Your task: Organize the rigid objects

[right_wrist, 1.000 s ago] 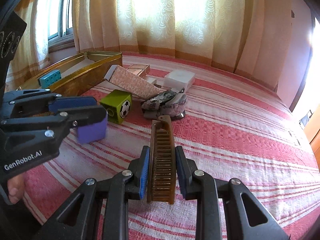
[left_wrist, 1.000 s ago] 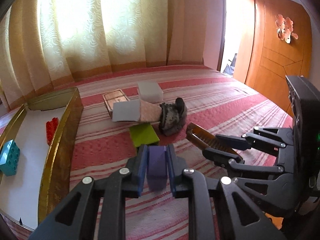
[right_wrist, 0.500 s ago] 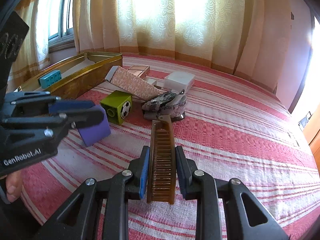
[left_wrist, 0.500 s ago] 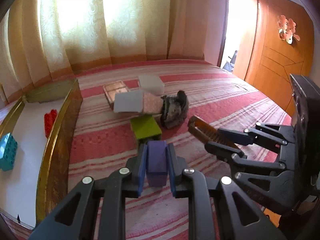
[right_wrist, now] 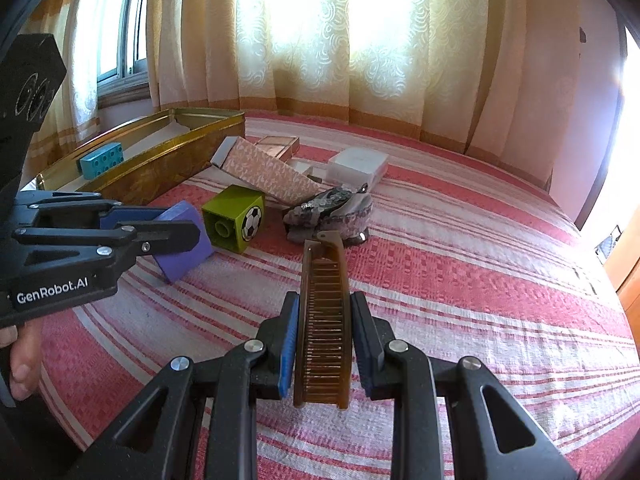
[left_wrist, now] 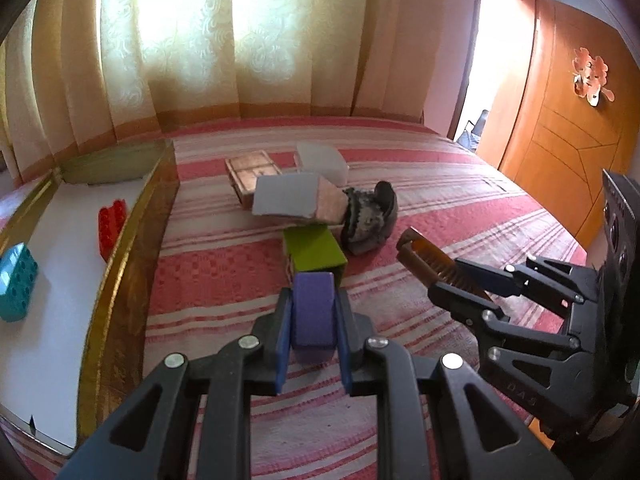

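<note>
The left gripper (left_wrist: 313,340) has its jaws pinching a purple block (left_wrist: 313,320), held low over the striped bed (left_wrist: 224,256), just in front of the green cube (left_wrist: 314,250). The right gripper (right_wrist: 324,344) has its jaws pressed onto a brown comb (right_wrist: 325,312), gripped near one end with most of its length sticking forward.

The tray (left_wrist: 128,248) lies to the left, with a teal brick (left_wrist: 16,282) and a red brick (left_wrist: 111,222) already on its white floor. If the block is bound for it, the gold wall stands between; carried too low, the block could clip the rim and twist out of the pads. The comb is held by a short stretch, so a bump against the left gripper, which sits close by, could lever it loose. The shoe (right_wrist: 332,212) and the leaning pink box (right_wrist: 268,174) lie near the cube, and a careless sweep could topple that pile.

The left view shows the tray's interior with both bricks, and a grey flap on the pink box. The right view hides the red brick but shows the football print on the cube, the comb's teeth, the block's tilt in the jaws, and a white box (right_wrist: 358,166) behind the shoe more plainly.
</note>
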Demonstrator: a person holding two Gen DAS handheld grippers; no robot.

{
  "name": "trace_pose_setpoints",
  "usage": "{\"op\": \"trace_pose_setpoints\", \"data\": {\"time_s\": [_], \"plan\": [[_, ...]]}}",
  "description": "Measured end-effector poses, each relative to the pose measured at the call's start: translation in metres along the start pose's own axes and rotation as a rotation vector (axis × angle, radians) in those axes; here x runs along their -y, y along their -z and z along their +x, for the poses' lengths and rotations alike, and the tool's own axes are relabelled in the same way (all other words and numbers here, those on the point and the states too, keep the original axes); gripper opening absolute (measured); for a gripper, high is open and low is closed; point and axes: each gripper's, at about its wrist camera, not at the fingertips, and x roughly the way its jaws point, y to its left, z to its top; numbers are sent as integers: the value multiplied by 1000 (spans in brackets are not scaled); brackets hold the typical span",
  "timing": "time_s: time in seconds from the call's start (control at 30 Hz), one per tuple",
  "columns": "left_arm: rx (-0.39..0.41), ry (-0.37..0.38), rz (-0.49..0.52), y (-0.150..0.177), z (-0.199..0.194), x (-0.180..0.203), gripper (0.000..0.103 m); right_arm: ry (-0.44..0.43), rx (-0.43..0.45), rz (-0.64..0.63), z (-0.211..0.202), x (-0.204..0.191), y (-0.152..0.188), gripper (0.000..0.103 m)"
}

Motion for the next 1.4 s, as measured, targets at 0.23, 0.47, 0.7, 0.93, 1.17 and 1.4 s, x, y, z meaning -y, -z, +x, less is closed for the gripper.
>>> {"op": "trace_pose_setpoints", "data": {"time_s": [0.23,0.47,0.7,0.93,1.17,1.4], "plan": [[68,-28,8,1,-11,0,18,26,79,-21,-12,-5,1,28],[110,-47,7,1,-16,0,18,24,132,-8,-19,-3,2,28],[147,-57,5,2,-22,0,18,15,174,14,-26,-1,5,28],[182,-67,2,4,-27,-1,18,9,208,26,-31,1,7,28],[224,-80,-3,5,-33,-1,18,-31,302,111,-45,15,11,28],[235,-83,-5,5,-35,-1,18,-54,370,149,-53,19,9,28]]}}
